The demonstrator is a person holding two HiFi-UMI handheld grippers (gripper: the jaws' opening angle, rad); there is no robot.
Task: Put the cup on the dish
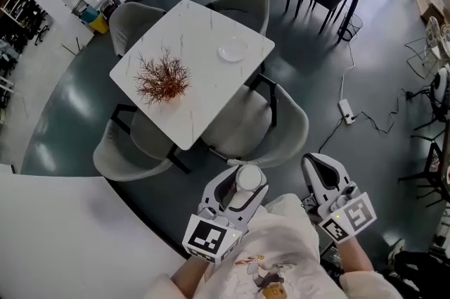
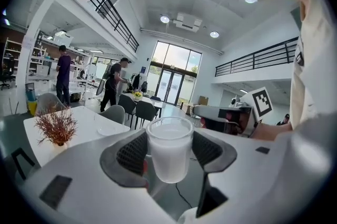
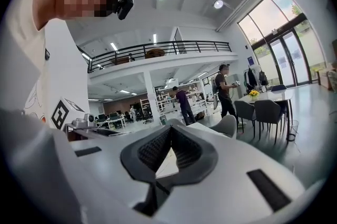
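Head view, left to right: a white square table, ringed by grey chairs, carries a reddish dried twig arrangement toward its left side and a small round white dish near its far right corner; the dish is bare and lies flat. Nearer the camera, close to the person's body and above the dark floor, the left hand-held gripper is clamped on a frosted white cup, one ribbed pad pressed to each side of the cup's wall. The left gripper view shows the cup upright: its long axis is vertical, its open mouth points up and its narrower base points down, hanging clear below the pads. From the head view the mouth faces the camera, so the cup appears as a pale disc. The cup is in the air and well apart from the dish and the table. Just to its right, the right hand-held gripper is held at about the same height; the right gripper view shows its jaws brought together at the tips with nothing between them. Farther right, a white power strip and its cable lie on the floor.
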